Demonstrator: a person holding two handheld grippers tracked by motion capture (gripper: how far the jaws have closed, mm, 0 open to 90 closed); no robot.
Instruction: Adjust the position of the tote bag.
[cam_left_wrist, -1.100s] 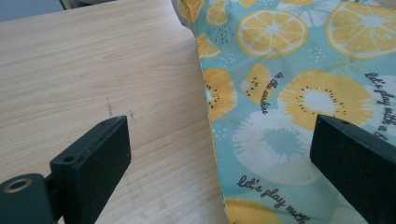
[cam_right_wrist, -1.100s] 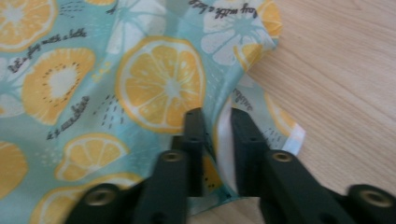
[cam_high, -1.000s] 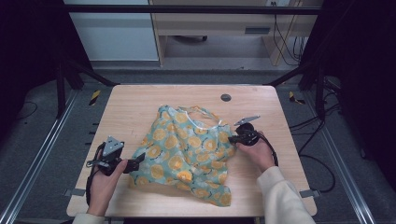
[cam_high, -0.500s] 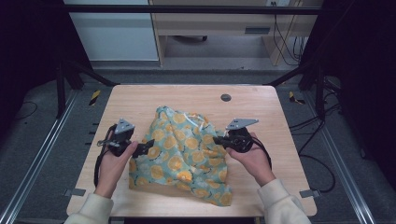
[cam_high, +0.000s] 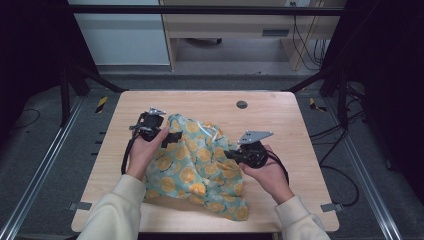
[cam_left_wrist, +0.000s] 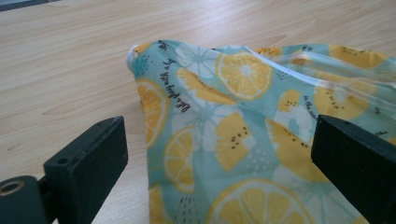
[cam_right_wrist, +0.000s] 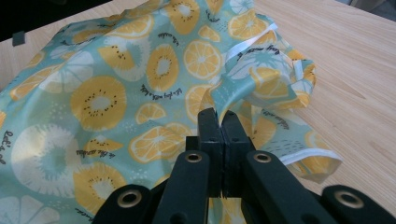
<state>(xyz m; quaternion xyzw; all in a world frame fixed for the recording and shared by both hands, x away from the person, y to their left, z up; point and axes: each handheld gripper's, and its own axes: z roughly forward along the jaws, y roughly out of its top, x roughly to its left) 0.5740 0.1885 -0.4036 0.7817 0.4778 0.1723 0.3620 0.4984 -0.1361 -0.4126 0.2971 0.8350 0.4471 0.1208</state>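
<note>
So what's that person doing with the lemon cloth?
A person is handling a teal cloth printed with lemon and kiwi slices on a wooden table, using a gripper in each hand. The right gripper has its jaws pinched shut on a fold of the cloth. The left gripper is open at the cloth's far corner, one jaw on either side of the fabric, not yet closed on it. The cloth lies rumpled, with white trim showing along its edges.
</note>
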